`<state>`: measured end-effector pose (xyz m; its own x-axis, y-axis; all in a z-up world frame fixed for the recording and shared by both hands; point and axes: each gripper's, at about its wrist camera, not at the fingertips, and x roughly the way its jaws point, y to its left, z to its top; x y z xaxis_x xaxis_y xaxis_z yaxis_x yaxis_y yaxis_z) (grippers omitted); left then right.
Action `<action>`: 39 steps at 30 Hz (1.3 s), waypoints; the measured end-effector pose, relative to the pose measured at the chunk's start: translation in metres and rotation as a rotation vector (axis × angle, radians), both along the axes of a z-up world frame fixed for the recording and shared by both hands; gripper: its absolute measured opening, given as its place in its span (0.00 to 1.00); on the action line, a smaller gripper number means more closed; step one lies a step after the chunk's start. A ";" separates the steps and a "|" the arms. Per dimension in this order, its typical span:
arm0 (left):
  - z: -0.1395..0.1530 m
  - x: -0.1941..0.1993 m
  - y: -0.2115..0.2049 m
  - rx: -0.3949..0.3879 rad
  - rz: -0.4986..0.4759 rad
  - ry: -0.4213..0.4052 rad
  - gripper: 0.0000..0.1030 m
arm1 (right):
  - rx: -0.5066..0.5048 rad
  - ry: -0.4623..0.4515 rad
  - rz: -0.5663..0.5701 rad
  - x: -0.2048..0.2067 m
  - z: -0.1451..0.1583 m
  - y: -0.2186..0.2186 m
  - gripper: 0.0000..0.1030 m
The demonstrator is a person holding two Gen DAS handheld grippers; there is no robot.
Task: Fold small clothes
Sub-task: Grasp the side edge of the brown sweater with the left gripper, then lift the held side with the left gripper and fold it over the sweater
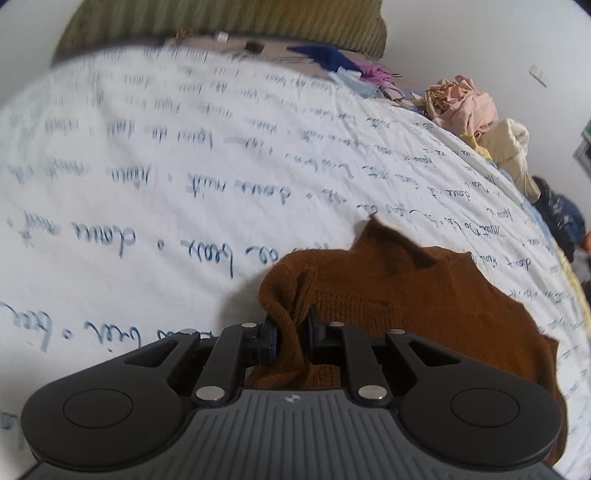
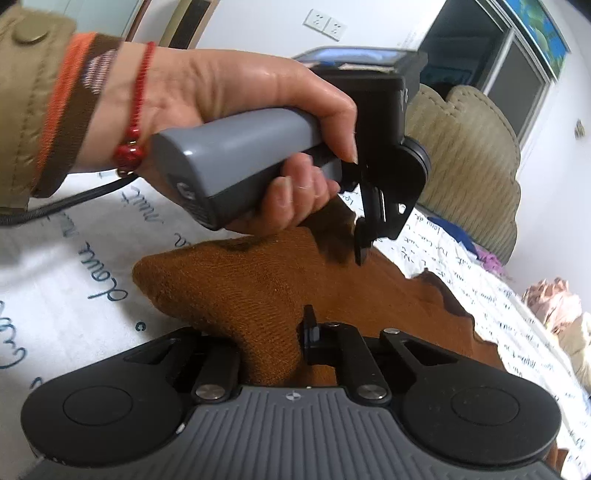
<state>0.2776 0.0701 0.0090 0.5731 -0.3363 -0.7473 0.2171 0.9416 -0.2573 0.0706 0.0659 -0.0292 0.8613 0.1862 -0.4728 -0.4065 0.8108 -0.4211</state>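
Observation:
A small brown knit garment (image 1: pixel 406 295) lies on a white bedsheet (image 1: pixel 147 184) printed with blue handwriting. My left gripper (image 1: pixel 291 338) is shut on a bunched fold of the brown garment at its near edge. In the right wrist view the same brown garment (image 2: pixel 240 288) is pinched in my right gripper (image 2: pixel 273 343), its left finger hidden under the cloth. The left gripper (image 2: pixel 364 236), held by a hand, shows above the garment there, its tips at the cloth's far edge.
A pile of pink and cream clothes (image 1: pixel 476 118) sits at the bed's far right edge, with blue and purple items (image 1: pixel 343 62) nearby. An olive headboard cushion (image 1: pixel 221 26) is at the far end. A beige chair (image 2: pixel 465 155) stands past the bed.

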 end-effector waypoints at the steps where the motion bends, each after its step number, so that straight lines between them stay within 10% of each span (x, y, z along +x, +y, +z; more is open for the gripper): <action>1: 0.007 -0.003 -0.004 0.016 -0.003 -0.015 0.13 | 0.014 -0.002 0.000 -0.002 0.003 -0.004 0.11; 17: 0.062 -0.038 -0.074 0.186 -0.030 -0.154 0.13 | 0.191 -0.088 -0.096 -0.035 0.055 -0.091 0.10; 39: 0.073 -0.051 -0.202 0.277 -0.127 -0.208 0.13 | 0.366 -0.073 -0.258 -0.056 0.049 -0.200 0.08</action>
<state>0.2262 -0.1316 0.0823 0.6889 -0.2161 -0.6919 0.3578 0.9315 0.0653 0.0143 -0.1339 0.0203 0.9301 0.1051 -0.3521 -0.1519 0.9825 -0.1078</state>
